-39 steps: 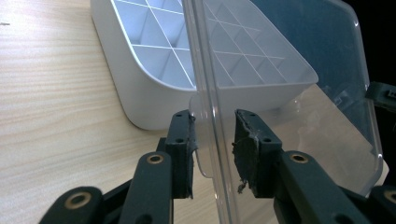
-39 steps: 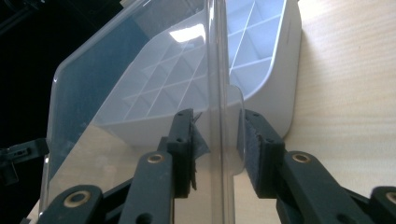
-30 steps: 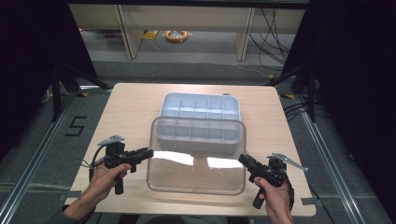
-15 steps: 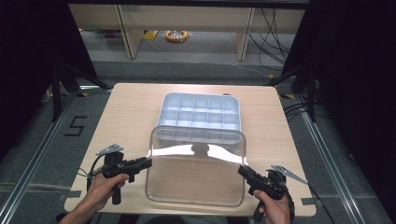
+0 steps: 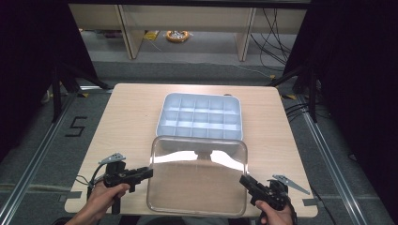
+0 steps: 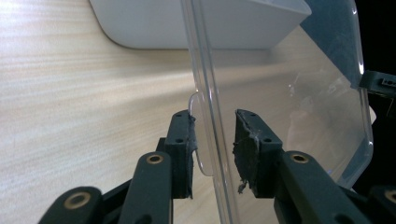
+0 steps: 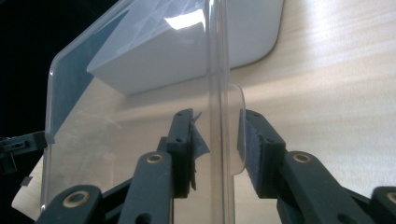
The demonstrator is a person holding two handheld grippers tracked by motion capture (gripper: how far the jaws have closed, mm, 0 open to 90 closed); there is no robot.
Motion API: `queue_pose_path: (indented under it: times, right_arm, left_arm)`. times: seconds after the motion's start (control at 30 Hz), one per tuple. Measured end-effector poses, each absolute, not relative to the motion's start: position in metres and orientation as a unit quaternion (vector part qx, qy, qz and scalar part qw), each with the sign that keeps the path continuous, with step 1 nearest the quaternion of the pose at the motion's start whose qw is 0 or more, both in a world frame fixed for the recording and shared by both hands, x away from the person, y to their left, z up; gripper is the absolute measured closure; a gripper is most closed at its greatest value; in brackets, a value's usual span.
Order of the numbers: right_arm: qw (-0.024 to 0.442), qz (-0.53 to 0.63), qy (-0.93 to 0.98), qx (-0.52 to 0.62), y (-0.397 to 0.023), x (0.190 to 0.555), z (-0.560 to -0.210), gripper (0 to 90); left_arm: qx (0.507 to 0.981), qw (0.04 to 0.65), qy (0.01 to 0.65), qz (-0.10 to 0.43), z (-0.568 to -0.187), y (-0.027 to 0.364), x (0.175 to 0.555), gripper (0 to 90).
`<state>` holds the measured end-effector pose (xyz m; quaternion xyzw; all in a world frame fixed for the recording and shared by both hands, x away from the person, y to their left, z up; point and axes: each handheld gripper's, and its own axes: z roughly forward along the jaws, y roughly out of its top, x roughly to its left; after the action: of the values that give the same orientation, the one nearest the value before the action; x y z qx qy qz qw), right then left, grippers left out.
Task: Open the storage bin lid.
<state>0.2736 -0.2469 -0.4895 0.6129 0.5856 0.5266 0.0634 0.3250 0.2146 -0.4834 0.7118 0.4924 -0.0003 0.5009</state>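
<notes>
A clear plastic lid (image 5: 197,185) hangs over the near part of the table, held by its two short sides. My left gripper (image 5: 149,172) is shut on the lid's left rim, and its jaws straddle the rim and a small tab (image 6: 198,135) in the left gripper view. On the right rim my right gripper (image 5: 243,179) is shut, with the rim and its tab (image 7: 233,135) between the pads. Behind the lid a white compartment tray (image 5: 199,117) sits empty at the table's middle. The lid's far edge just overlaps the tray's near wall.
The wooden table (image 5: 126,122) ends just under my hands at the front edge. Cables trail from both grippers. Beyond the table lie a grey floor, shelf legs and an orange object (image 5: 177,35).
Both hands have drawn back toward the table's near edge and sunk a little. The lid came with them, off the tray's top and toward the person.
</notes>
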Motion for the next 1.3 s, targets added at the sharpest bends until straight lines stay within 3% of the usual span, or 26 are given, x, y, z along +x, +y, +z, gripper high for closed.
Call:
queue_pose_path:
  times: [0.5, 0.57, 0.6, 0.7, 0.9, 1.03, 1.17, 1.3]
  right_arm:
    - [0.060, 0.505, 0.598, 0.619, -0.247, 0.269, -0.501, 66.1]
    - [0.036, 0.505, 0.582, 0.636, -0.244, 0.267, -0.499, 65.9]
    - [0.053, 0.502, 0.598, 0.623, -0.248, 0.268, -0.501, 65.9]
    - [0.032, 0.501, 0.587, 0.635, -0.246, 0.267, -0.501, 65.5]
    - [0.049, 0.485, 0.599, 0.635, -0.248, 0.269, -0.506, 65.0]
    - [0.027, 0.486, 0.585, 0.648, -0.245, 0.270, -0.509, 64.6]
    - [0.045, 0.481, 0.597, 0.640, -0.247, 0.274, -0.512, 64.2]
    - [0.012, 0.476, 0.575, 0.665, -0.243, 0.272, -0.510, 64.1]
  left_arm:
    - [0.724, 0.483, 0.492, -0.009, -0.495, 0.214, 0.320, 66.7]
    - [0.726, 0.481, 0.492, -0.010, -0.497, 0.213, 0.319, 66.7]
    - [0.726, 0.479, 0.492, -0.011, -0.497, 0.213, 0.319, 66.7]
    - [0.730, 0.476, 0.491, -0.011, -0.498, 0.213, 0.319, 66.7]
    - [0.731, 0.469, 0.495, -0.020, -0.502, 0.212, 0.321, 66.3]
    - [0.730, 0.466, 0.499, -0.028, -0.504, 0.212, 0.323, 66.1]
    - [0.731, 0.459, 0.503, -0.032, -0.507, 0.211, 0.325, 64.9]
    - [0.731, 0.456, 0.506, -0.034, -0.509, 0.210, 0.327, 63.8]
